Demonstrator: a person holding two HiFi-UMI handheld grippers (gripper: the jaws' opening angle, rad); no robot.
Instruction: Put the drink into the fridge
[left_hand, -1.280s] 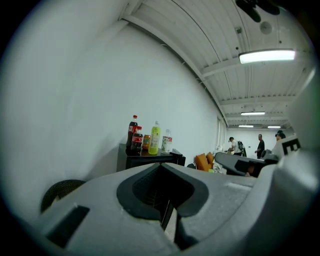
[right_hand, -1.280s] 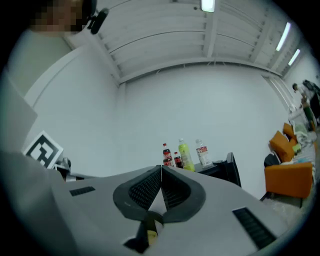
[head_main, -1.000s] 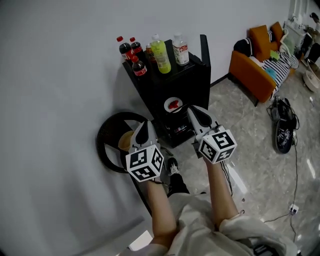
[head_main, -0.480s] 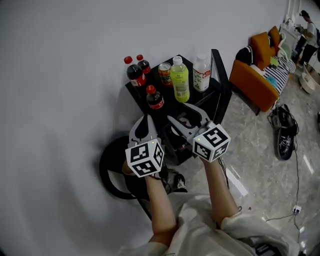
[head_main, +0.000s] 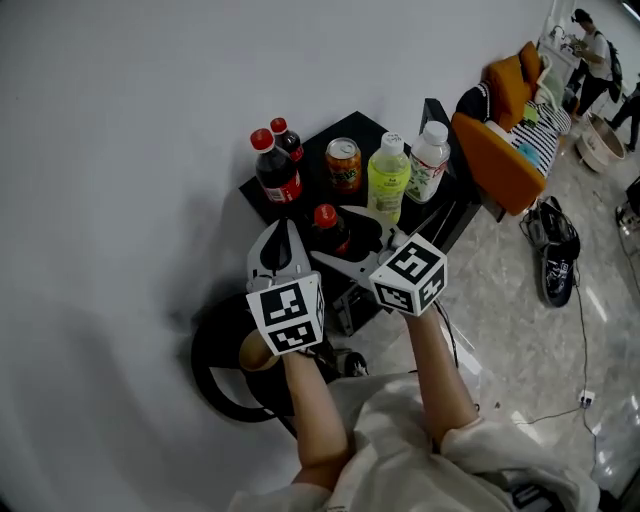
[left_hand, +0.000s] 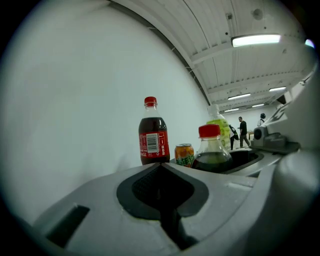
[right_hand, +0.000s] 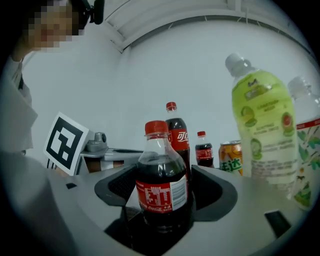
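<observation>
Close the right hand-held gripper (right_hand: 166, 186), just opened wide and not yet pressing, squarely on the small cola bottle (head_main: 329, 230) standing upright between its jaws at the front of the black surface (head_main: 312, 177). Grip at the labelled belly, below the shoulder, to avoid tipping. Steer clear of the taller cola bottle (head_main: 277, 172) behind. Hold the left hand-held gripper (left_hand: 160, 167), shut and empty, aside.

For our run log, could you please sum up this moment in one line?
right gripper: jaws just opened, around small cola bottle, not gripping | left gripper: shut, empty | bottle: upright on black cabinet
</observation>
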